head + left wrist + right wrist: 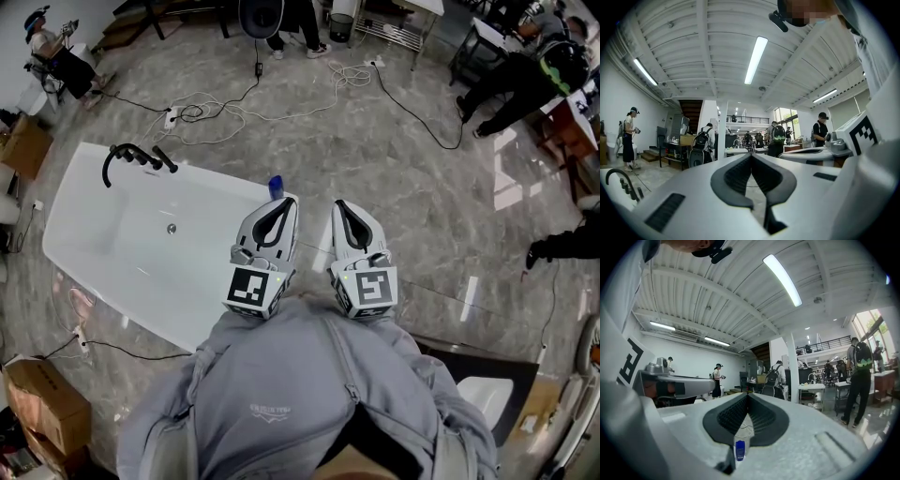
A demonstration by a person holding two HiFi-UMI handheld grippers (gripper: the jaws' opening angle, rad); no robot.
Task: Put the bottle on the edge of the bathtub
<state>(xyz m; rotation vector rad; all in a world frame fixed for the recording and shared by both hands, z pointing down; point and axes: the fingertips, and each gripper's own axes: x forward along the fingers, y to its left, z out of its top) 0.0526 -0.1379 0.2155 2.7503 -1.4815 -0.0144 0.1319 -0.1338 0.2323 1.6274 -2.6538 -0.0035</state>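
A small blue bottle [275, 187] stands upright on the right-hand rim of the white bathtub [112, 272], just beyond my left gripper's tip. In the right gripper view the bottle [739, 450] shows low down through the slit between the jaws. My left gripper [284, 202] and right gripper [339, 204] are held side by side close to my chest, above the tub's right end and the floor. Both are shut with nothing between the pads. The left gripper [751, 155] and the right gripper [748, 395] each show their black pads meeting at the tip.
A black faucet [131, 157] sits on the tub's far rim and shows as the faucet [618, 180] in the left gripper view. Cables [234, 108] trail over the marble floor behind the tub. Cardboard boxes [42, 408] stand at the lower left. People stand around the room's edges.
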